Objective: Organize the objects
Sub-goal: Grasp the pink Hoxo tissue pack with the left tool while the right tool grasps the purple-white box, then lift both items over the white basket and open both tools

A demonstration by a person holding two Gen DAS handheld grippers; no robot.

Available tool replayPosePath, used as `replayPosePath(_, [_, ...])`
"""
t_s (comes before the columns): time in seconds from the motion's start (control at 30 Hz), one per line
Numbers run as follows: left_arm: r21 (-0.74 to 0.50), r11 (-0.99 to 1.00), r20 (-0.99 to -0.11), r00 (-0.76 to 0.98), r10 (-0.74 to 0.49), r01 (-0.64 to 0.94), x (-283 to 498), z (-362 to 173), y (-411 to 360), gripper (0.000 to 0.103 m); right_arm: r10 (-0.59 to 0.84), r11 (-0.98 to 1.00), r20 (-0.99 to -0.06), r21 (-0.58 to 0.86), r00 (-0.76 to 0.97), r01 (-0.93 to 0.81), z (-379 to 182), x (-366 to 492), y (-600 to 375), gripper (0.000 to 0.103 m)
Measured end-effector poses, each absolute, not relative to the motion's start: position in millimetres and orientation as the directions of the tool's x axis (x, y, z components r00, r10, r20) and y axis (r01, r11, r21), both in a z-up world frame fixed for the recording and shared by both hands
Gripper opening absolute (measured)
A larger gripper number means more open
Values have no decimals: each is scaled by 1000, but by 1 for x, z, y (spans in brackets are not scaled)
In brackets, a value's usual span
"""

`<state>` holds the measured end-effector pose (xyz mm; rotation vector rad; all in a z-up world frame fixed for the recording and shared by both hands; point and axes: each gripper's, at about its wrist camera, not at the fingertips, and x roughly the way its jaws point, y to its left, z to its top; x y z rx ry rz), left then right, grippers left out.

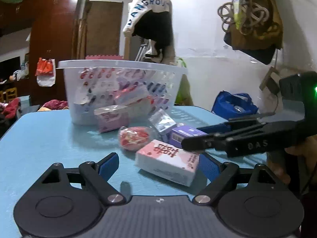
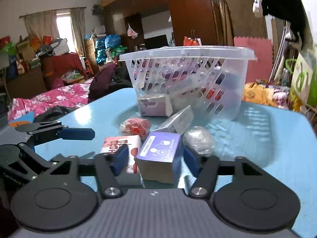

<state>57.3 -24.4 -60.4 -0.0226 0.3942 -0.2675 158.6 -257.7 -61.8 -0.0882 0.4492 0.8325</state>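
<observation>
on a blue table [image 2: 277, 138], the right gripper [image 2: 156, 159] jaws straddle a purple box [image 2: 160, 152] without yet pressing, the left gripper [image 1: 158, 164] gapes around a pink box [image 1: 168, 161]; crowding risks collision.

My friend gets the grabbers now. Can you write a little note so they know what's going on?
Right gripper: jaws around the purple box; whether the pads press on it yet is unclear.
Left gripper: open, the pink-and-white pack just ahead between its fingers, not gripped.
White basket stands at the back of the blue table, already holding several packs.
Still loose in front of it: red bag, silver pouch, clear-wrapped ball, lilac box.
Left: put them all in the basket.
</observation>
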Motion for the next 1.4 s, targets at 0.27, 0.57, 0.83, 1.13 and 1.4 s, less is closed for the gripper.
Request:
replayPosePath(0.27, [-18, 968, -412, 880, -237, 252, 71, -63, -44, 91, 726, 669, -366, 179, 582, -722, -62, 165, -290, 46])
replayPosePath(0.57, [-9, 964, -468, 851, -240, 267, 83, -63, -49, 86, 728, 642, -412, 128, 548, -756, -63, 161, -280, 46])
replayPosePath(0.83, [-37, 967, -381, 891, -245, 250, 67, -59, -34, 85, 740, 642, -361, 126, 567, -757, -63, 158, -285, 43])
replayPosePath(1.13, [-93, 979, -297, 933, -202, 182, 46, -47, 4, 85, 751, 656, -249, 173, 612, -734, -59, 154, -300, 43])
replayPosePath(1.4, [-156, 981, -226, 963, -149, 115, 51, -3, 30, 85, 729, 685, -153, 166, 667, -710, -5, 154, -315, 43])
